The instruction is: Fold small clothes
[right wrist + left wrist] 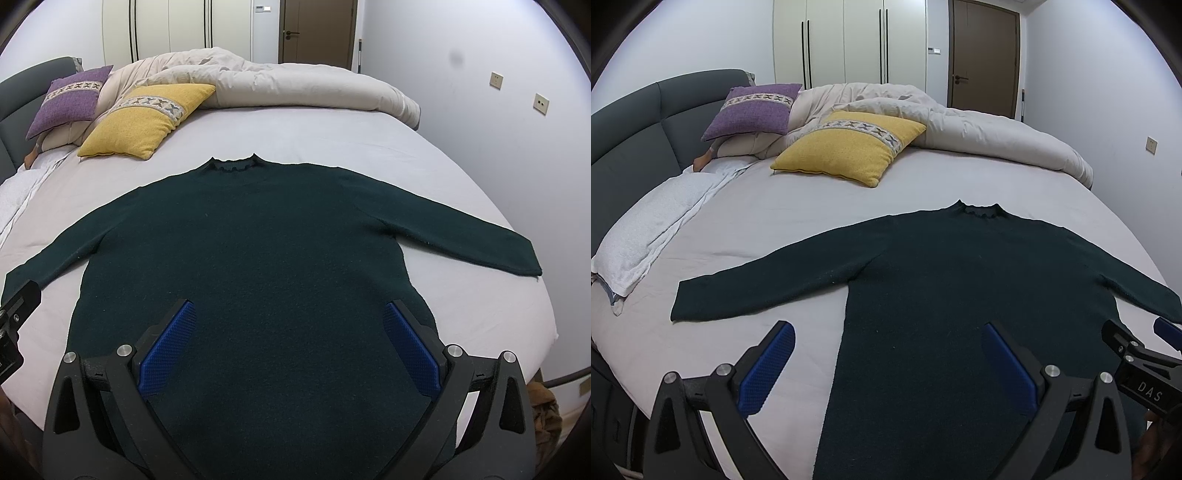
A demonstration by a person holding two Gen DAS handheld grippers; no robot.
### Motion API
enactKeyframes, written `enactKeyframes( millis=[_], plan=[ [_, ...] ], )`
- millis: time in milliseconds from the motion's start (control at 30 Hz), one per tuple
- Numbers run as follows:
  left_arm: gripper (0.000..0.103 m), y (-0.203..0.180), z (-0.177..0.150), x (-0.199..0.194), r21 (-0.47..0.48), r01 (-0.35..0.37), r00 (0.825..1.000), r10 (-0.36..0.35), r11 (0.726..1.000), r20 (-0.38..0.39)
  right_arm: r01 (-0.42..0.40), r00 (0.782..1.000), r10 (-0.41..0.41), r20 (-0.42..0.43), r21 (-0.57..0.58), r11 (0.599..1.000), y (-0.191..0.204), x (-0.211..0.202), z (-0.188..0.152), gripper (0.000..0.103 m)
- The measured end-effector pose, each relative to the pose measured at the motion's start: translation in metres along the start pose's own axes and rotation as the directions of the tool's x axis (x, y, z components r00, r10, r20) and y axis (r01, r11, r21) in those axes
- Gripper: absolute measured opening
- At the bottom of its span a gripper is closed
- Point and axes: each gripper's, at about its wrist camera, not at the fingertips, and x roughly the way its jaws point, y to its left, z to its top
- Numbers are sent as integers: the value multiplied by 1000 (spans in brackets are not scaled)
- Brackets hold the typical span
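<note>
- I hold both tools above the near edge of the bed (pixel 746 221), where a dark green knitted long-sleeved sweater (pixel 258 251) lies flat on the pale grey sheet, collar toward the far side and hem toward me, both sleeves stretched outward.
- My left gripper (pixel 888 362) hangs with its blue-padded fingers spread wide and nothing between them, over the sweater's left side seam near the hem; its left pad sits over bare sheet.
- My right gripper (pixel 286 343) is likewise spread and empty, poised over the lower body of the garment.
- I judge the folding not yet begun: the sweater is laid out smooth, no part turned over.
- The next move, as I read it, calls for pinching a sleeve cuff or a side edge and carrying it across the body; the left sleeve (pixel 757 284) lies closest to my left tool.
- The knit looks thick and soft, with a short frilled collar (pixel 232 164); I expect it to drape heavily and drag on the sheet.
- A yellow cushion with a patterned band (pixel 849 147) and a purple one (pixel 753 109) lie well apart, near the grey padded headboard (pixel 635 122), beside a bunched cream duvet (pixel 979 129).
</note>
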Motion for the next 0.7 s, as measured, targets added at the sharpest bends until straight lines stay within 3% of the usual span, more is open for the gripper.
enactKeyframes(
  millis=[700],
  plan=[
    [103, 2, -1, 1, 2, 0, 1000, 0, 1000, -3, -3, 1000, 3, -7, -3, 1000, 4, 5, -3, 102]
  ],
)
